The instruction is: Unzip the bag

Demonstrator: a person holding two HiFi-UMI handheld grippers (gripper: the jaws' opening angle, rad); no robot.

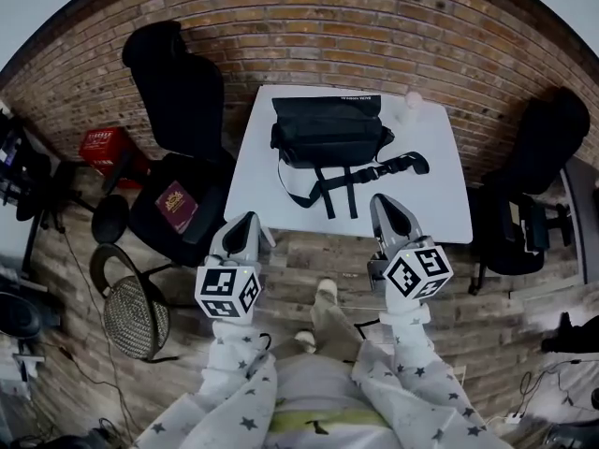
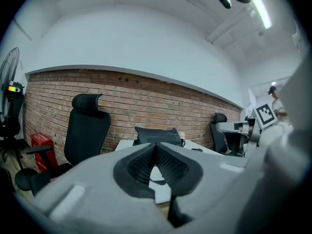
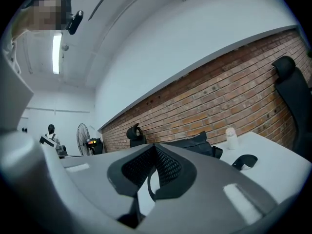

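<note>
- In the left gripper view, the left gripper (image 2: pixel 156 145) covers the lower half of the bag (image 2: pixel 157 134) and most of the table (image 2: pixel 123 144).
- In the right gripper view, the right gripper (image 3: pixel 155 147) hides the bag's near side.
- From the head view, the bag's zipper is too small to make out.
- A small white thing (image 1: pixel 413 101) at the bag's 1 o'clock is perhaps a bottle.
- The print on the dark red flat thing (image 1: pixel 176 206) on the chair (image 1: pixel 178 92), at the table's 9 o'clock, is unreadable.

Pale star-print sleeves (image 1: pixel 227 368) — grey left gripper (image 1: pixel 245 221), right gripper (image 1: pixel 386 204), black-and-white marker cubes (image 1: pixel 227 291).
</note>
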